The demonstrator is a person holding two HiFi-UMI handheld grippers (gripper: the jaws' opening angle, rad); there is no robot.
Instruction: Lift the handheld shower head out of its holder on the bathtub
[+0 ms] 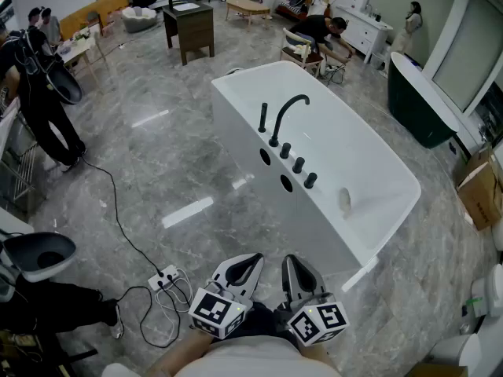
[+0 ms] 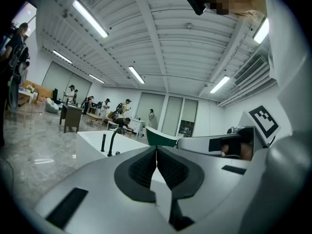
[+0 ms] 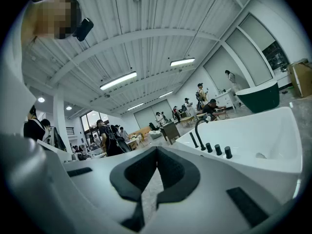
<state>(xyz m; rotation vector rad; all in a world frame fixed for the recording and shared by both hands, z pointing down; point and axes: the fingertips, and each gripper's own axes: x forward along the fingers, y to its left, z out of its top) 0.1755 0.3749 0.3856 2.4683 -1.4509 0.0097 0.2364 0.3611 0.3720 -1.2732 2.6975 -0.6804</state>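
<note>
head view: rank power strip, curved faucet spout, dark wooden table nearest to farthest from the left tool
1. power strip, on the floor just left of the left tool
2. curved faucet spout, ahead on the bathtub rim
3. dark wooden table, far back

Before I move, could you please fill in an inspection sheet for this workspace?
Surface: glossy grey floor.
Job's things: black shower head upright in its holder on the white bathtub rim, beside the faucet and knobs.
Clutter: cardboard box at right.
Grippers: left gripper and right gripper both shut, empty, short of the tub.
Cables: power strip with black cable on the floor.
Surroundings: dark green tub, wooden cabinet, several people.
</note>
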